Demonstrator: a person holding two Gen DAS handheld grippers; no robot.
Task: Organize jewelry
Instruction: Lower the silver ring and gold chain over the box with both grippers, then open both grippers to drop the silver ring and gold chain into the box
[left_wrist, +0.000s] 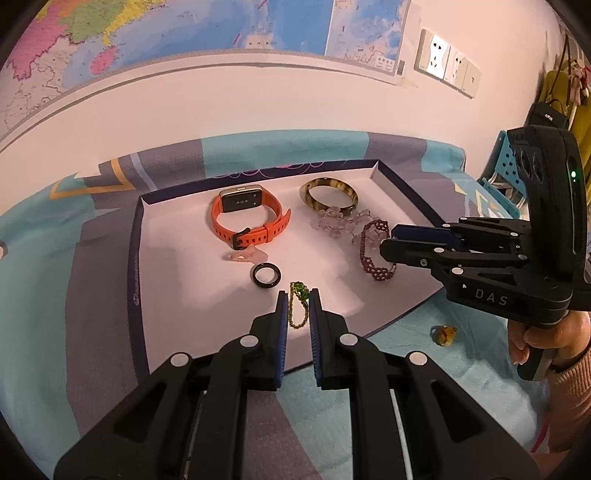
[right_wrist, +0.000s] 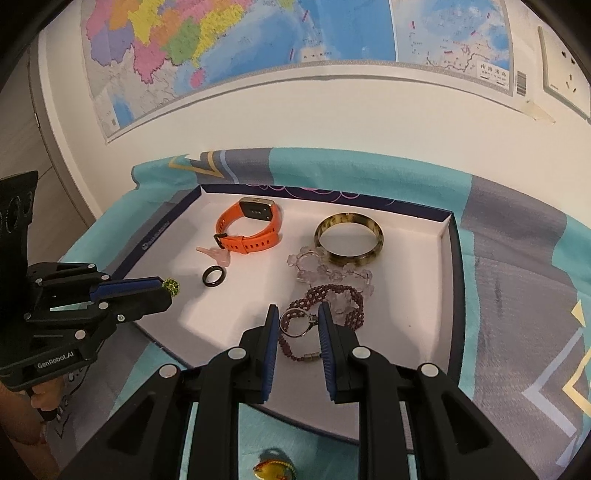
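Both grippers carry jewelry over the white tray (left_wrist: 162, 258).
The left gripper (left_wrist: 298, 295) pinches a green-beaded chain (left_wrist: 297, 306); the right gripper (right_wrist: 295, 314) pinches a metal ring (right_wrist: 294, 325) above the purple bracelet (right_wrist: 325, 299). A yellow ring (left_wrist: 443, 334) lies on the cloth (left_wrist: 74, 295), outside the tray.

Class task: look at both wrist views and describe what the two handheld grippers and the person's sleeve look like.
Both grippers are matte black plastic with silver rivets at the linkage joints and ribbed blue pads on the fingers. The right gripper carries white "DAS" lettering and a small green light on its upright camera housing. The left gripper is marked "GenRobot.AI". A ribbed pinkish-tan knit sleeve shows at the wrist.
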